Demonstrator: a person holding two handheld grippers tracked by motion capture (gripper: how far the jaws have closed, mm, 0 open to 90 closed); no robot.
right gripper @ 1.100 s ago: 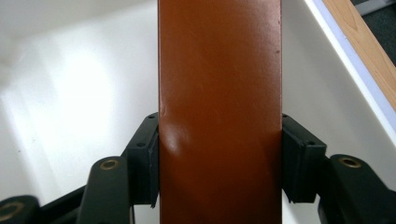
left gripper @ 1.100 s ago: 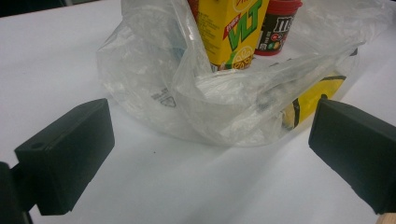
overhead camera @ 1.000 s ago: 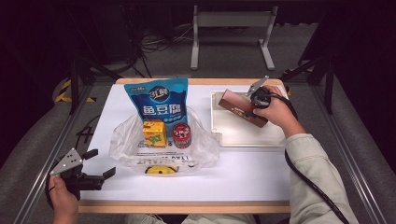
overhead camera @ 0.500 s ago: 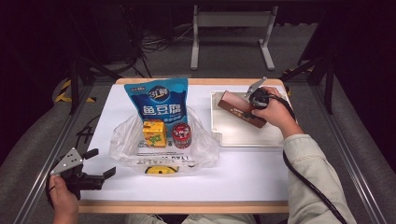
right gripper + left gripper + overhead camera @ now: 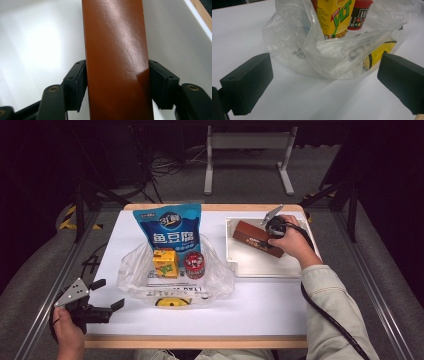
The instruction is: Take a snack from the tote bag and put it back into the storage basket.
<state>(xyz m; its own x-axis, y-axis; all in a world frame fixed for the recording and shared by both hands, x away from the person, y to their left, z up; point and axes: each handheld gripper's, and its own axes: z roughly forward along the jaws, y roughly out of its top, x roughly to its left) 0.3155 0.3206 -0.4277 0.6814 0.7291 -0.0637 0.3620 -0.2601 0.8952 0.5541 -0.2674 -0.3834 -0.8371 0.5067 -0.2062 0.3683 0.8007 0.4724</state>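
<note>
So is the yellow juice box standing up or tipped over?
Standing up. The yellow juice box stands upright inside the clear plastic bag, beside the red can.

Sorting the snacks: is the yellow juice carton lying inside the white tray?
No, the yellow juice carton stands on the clear plastic bag, apart from the white tray.

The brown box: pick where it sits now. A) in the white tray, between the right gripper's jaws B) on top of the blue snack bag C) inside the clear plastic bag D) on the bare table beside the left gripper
A: the brown box lies in the white tray, with the right gripper straddling its sides.
</note>
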